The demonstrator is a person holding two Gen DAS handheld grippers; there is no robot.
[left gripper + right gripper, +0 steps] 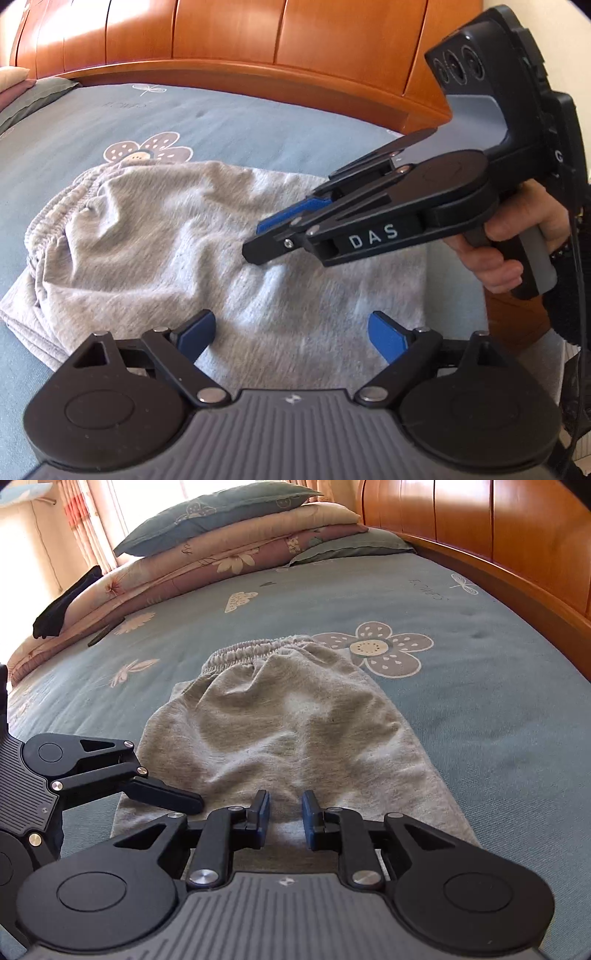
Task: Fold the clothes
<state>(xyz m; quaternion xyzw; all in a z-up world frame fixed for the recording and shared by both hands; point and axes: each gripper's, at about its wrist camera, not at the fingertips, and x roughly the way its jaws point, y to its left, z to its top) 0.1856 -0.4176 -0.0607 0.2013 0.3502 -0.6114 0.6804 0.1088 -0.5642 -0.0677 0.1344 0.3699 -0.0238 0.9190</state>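
Nearest, the left gripper (291,332) hovers over the near end of the folded grey knit shorts (177,236), jaws spread wide with nothing between them. Just beyond, the right gripper (285,814) has its jaws narrowly parted above the cloth, pinching nothing. Farther off, the shorts' elastic waistband (247,651) lies on the blue flower-print bed sheet (480,709), before the orange wooden headboard (229,40).

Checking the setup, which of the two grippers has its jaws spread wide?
The left gripper, spread wide over the grey shorts; the right gripper shows a narrow gap.
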